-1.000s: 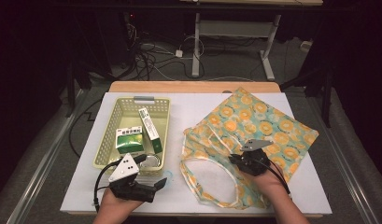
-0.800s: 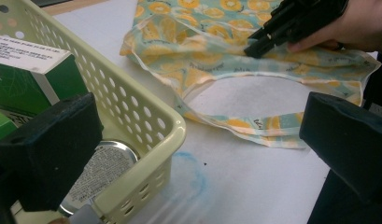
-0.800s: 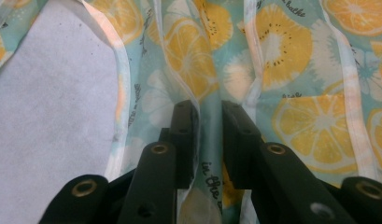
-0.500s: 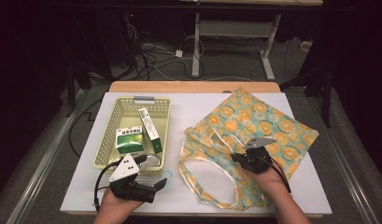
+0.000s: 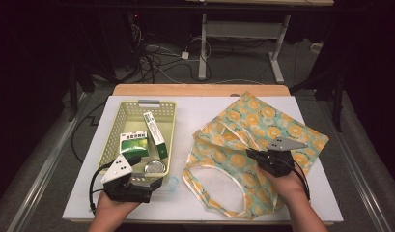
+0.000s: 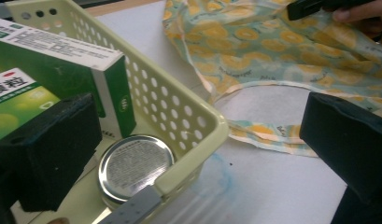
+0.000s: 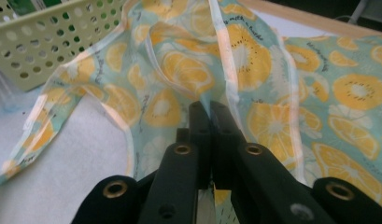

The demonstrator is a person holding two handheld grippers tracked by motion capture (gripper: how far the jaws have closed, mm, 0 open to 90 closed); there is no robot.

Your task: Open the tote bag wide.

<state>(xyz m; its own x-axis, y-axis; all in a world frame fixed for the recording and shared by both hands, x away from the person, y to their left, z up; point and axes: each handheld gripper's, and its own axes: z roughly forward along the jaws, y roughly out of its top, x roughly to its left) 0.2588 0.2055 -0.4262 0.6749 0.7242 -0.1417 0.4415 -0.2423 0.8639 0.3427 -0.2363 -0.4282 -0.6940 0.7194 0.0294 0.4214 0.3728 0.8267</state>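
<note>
Fabric printed with orange slices, a tote bag, lies spread over the right half of the table, its far corner reaching toward the right rear corner and its pale handle loops curling toward the front edge. The right hand-held gripper sits over the middle of the bag, jaws clenched on a fold of the cloth; in the right gripper view the two black jaws press together with the fabric rising out from between them, pulled up into a ridge. Its jaws have just been closing the last bit, with the cloth between them.

The left hand-held gripper rests low near the front edge at the left, just in front of the yellow-green basket, jaws released and holding nothing; in the left gripper view its pads stand wide apart, one either side of the basket's near corner. The basket stands on the left half of the table, well apart from the bag's body. Inside it lie green medicine boxes and a round metal tin at the near end.
</note>
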